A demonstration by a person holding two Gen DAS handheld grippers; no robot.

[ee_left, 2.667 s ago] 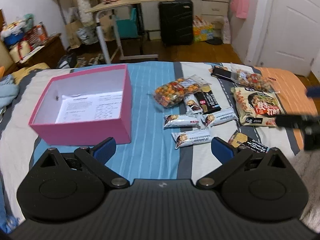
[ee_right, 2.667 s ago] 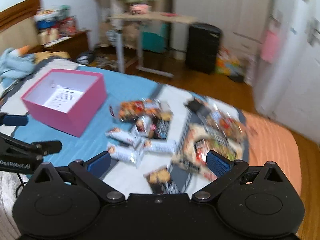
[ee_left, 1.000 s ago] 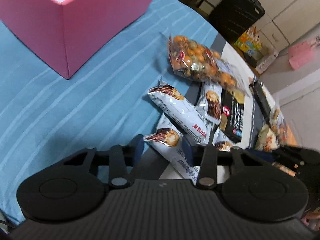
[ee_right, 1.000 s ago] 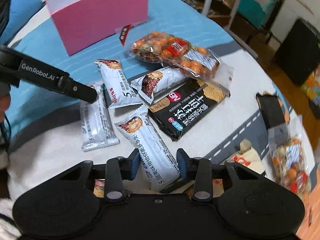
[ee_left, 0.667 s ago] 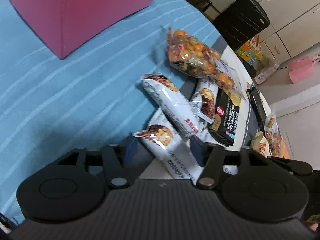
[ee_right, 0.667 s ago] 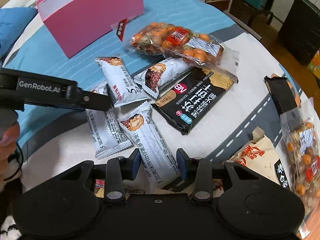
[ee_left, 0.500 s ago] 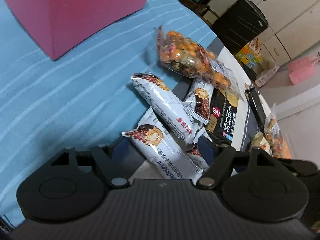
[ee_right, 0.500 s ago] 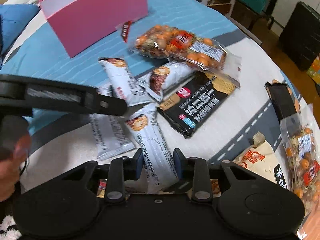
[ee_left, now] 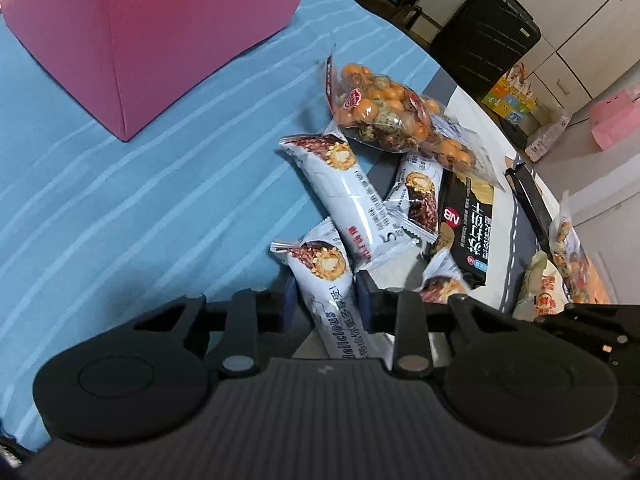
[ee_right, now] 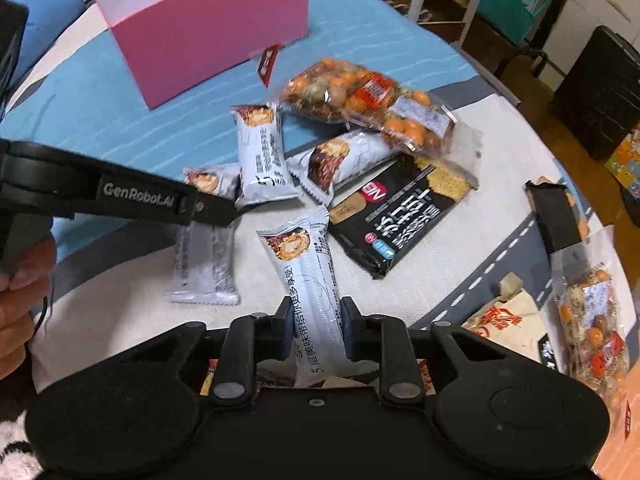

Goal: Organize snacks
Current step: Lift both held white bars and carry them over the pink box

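Note:
My left gripper [ee_left: 323,300] is shut on a white wafer bar pack [ee_left: 325,276] lying on the bed. My right gripper [ee_right: 313,326] is shut on another white wafer bar pack [ee_right: 306,276]. The left gripper's finger [ee_right: 120,196] crosses the right wrist view over the first pack [ee_right: 204,256]. Two more white bar packs [ee_left: 340,184] [ee_left: 418,192] lie beyond, with a bag of orange nuts [ee_left: 392,120] and a black cracker pack [ee_left: 466,220]. The open pink box [ee_left: 132,24] stands at the far left; it also shows in the right wrist view [ee_right: 208,28].
The bed has a blue striped cover [ee_left: 120,200] and a white and grey part [ee_right: 460,240]. More snack bags [ee_right: 592,316] lie at the right. A black suitcase [ee_left: 484,36] and a desk frame stand on the floor beyond the bed.
Both grippers came down from above the bed to the snack pile. The left gripper's jaws opened briefly, then shut on a white bar pack. The right gripper's jaws tightened on another.

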